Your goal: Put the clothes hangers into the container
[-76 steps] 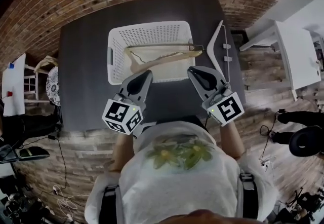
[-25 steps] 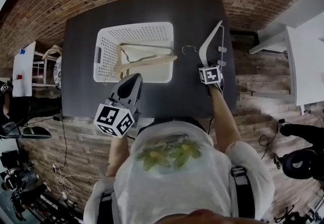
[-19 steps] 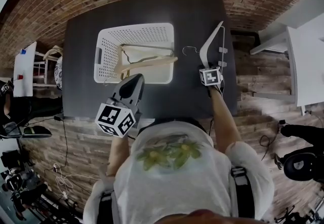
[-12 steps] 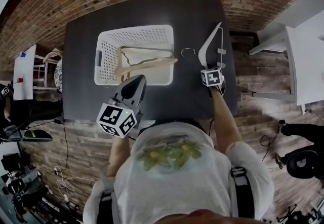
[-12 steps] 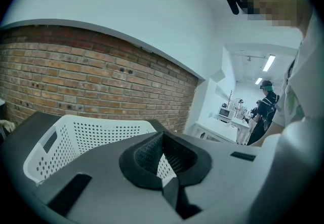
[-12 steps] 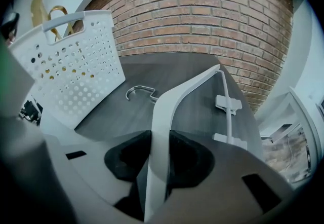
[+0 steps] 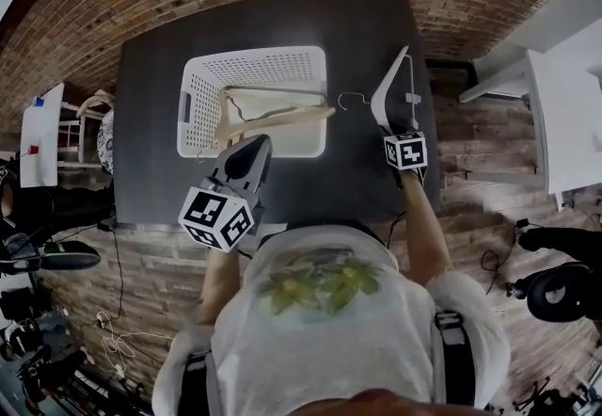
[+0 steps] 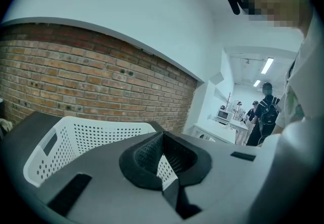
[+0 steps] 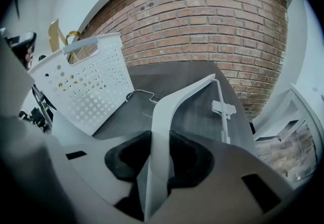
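Closing tight on white hanger (image 9: 177, 99): right tool (image 9: 158, 154), near table (image 7: 367, 19) edge.

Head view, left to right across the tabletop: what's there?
white basket with wooden hangers in it → metal hook → white hanger
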Available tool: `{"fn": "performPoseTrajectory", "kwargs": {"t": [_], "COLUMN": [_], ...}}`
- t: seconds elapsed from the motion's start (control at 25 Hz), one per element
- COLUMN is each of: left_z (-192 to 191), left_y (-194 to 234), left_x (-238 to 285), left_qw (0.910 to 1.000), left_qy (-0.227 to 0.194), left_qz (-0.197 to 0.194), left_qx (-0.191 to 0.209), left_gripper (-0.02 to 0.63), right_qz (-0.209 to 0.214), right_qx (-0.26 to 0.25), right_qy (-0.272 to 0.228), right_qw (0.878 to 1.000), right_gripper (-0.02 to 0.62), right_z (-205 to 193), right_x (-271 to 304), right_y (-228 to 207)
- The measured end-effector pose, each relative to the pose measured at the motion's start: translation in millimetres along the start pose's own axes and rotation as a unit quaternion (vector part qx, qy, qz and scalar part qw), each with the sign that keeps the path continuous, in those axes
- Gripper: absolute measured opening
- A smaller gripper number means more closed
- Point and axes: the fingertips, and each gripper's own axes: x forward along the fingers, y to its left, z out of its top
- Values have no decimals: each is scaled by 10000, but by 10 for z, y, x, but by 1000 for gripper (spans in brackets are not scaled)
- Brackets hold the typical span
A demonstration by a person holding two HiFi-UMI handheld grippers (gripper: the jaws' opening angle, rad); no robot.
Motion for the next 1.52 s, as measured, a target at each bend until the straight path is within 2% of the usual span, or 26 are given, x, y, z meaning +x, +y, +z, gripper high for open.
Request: {"fn": "performPoseTrajectory", "kwargs": {"t": [0.4,0.8,1.32,1.52], "left_z": [23,47,41,43], "left_y": [17,41,131,141], "left_x": [30,19,-52,-82], "left_qw": [9999,9996,9994,9994], "left_qy": [-84,-185,-256,-261], "left_qz": [-145,-183,-173,-202], "left_qx": [-34,-55,-132,-139], "left_gripper": [28,28,28,28], "right_qz": [50,93,371,525], "right_qx": [185,54,-308,-471], "right_qy": [-621,-1208,-2149,-2363], "right_qw": [9979,9926,9754,9691], "right_gripper": [132,132,132,132], "right_z": [337,773,1451,1645], "right_x": [-395,-825,-1539,-1710], "right_y": [125,156,513,726]}}
